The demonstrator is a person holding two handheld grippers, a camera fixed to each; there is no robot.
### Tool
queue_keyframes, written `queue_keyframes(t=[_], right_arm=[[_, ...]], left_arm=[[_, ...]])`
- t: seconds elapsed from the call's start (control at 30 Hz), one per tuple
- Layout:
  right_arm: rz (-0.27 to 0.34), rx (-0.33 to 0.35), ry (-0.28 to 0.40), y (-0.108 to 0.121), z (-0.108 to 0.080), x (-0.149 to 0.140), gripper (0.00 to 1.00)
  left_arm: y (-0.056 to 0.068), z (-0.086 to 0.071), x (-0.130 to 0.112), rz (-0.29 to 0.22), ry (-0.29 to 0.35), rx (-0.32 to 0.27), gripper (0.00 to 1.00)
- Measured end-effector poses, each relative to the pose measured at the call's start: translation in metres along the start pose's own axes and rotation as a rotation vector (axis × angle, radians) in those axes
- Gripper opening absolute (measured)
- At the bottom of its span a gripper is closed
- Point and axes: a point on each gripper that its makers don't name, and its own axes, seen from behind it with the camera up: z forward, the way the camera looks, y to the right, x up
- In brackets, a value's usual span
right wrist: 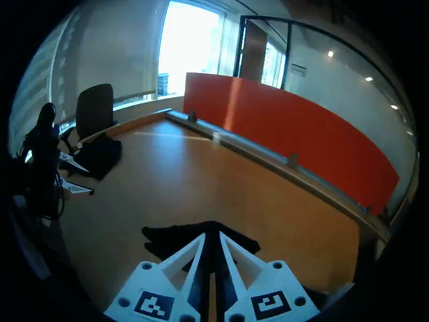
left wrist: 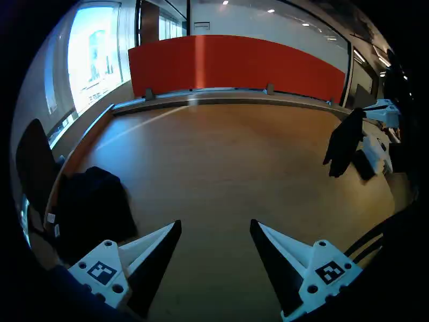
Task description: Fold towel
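A dark towel (right wrist: pixel 171 239) is pinched at the tips of my right gripper (right wrist: pixel 213 236), whose fingers stand nearly together on it. In the left gripper view the same towel (left wrist: pixel 343 140) hangs down in a narrow drape from the right gripper (left wrist: pixel 375 153), above the wooden table (left wrist: pixel 225 161). My left gripper (left wrist: pixel 214 225) is open over bare wood with nothing between its fingers. It also appears far left in the right gripper view as the left gripper (right wrist: pixel 88 176), open, held by a dark-sleeved hand (right wrist: pixel 43 161).
A second dark cloth pile (left wrist: pixel 91 209) lies at the table's left edge, close beside my left finger; this pile (right wrist: pixel 99 153) sits near a black chair (right wrist: pixel 94 110). An orange divider panel (left wrist: pixel 236 64) with a metal rail runs along the table's far edge.
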Motion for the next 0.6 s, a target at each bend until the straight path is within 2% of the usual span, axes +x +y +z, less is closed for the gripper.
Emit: queue_keyframes(t=[0.6], right_arm=[[0.075,-0.106,-0.022,0.104,-0.026,-0.022,0.05]], left_arm=[[0.004,0.003,-0.001,0.022,-0.015,0.006,0.95]])
